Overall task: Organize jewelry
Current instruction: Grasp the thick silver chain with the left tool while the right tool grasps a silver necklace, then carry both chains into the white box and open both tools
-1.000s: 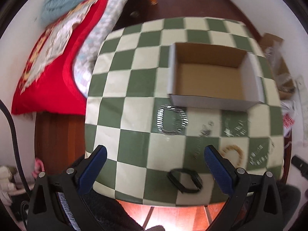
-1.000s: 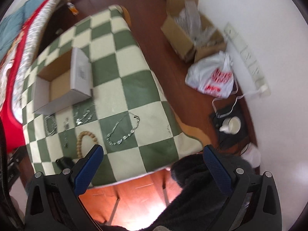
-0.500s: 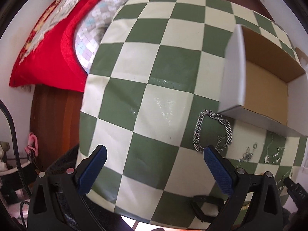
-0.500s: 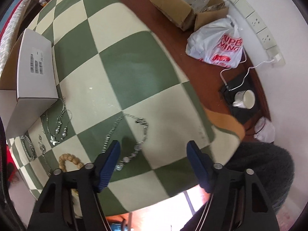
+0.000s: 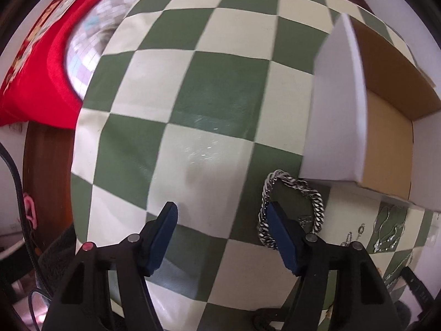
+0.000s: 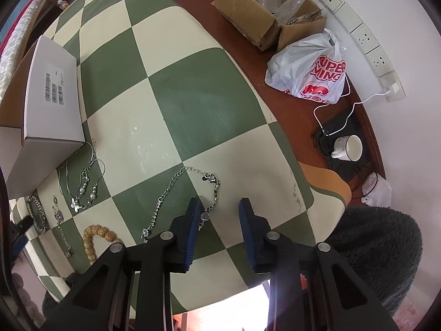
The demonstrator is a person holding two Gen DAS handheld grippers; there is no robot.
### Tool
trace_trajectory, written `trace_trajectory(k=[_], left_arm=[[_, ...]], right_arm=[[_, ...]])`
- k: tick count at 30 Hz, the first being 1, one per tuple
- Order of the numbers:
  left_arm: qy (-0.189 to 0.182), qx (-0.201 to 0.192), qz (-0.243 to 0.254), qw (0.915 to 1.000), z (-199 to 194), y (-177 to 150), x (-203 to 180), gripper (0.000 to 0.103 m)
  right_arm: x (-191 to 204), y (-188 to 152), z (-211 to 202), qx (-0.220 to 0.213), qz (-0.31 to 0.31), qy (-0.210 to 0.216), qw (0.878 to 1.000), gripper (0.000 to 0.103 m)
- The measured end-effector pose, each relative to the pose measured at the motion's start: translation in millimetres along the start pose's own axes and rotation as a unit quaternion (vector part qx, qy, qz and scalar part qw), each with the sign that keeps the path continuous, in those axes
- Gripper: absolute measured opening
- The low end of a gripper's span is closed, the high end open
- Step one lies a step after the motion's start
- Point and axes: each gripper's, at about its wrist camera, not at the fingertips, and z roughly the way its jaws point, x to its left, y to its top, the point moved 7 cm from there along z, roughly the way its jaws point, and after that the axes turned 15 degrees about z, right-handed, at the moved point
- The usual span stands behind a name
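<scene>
left gripper [image 5: 220,220] had descended, jaws spread, beside curb-chain bracelet [image 5: 292,207] near box [image 5: 333,127] | right gripper [image 6: 217,212] had narrowed, still spread, over rhinestone chain [image 6: 187,193] | pickups imminent

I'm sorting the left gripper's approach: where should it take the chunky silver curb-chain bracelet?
Grip the chain bracelet on its left run, coming from above. It lies flat in an open loop, its top touching the white box, so the left gripper's open fingers can straddle that side.
</scene>
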Motion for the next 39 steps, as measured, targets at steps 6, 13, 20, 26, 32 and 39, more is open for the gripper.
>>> trace_trajectory(k=[6, 13, 20, 26, 32, 39], left_arm=[[-0.009, -0.03, 0.032, 0.999, -4.6, -2.7, -17.4, 0.008], [0.0, -0.033, 0.033, 0.9989, -10.2, -14.6, -12.7, 0.005], [-0.017, -0.061, 0.02, 0.9978, -33.4, -21.4, 4.2, 0.005], [-0.032, -0.087, 0.023, 0.9955, -68.2, -19.0, 3.2, 0.005], [-0.033, -0.112, 0.033, 0.9926, -104.4, -18.9, 1.6, 0.005], [-0.015, -0.147, 0.058, 0.9874, -149.1, -13.2, -6.7, 0.0]], right_arm=[[0.9, 0.2, -0.5, -0.01, -0.006, 0.003, 1.0, 0.002], [0.4, -4.6, 0.8, 0.006, 0.013, 0.041, 0.999, 0.002], [-4.5, -10.9, -20.6, 0.013, 0.034, 0.098, 0.995, 0.002], [-1.8, -10.0, -55.9, -0.006, 0.031, 0.136, 0.99, 0.002], [9.9, -12.1, -87.8, -0.025, 0.01, 0.159, 0.987, 0.002], [32.2, -12.3, -122.3, -0.046, -0.03, 0.172, 0.984, 0.002]])
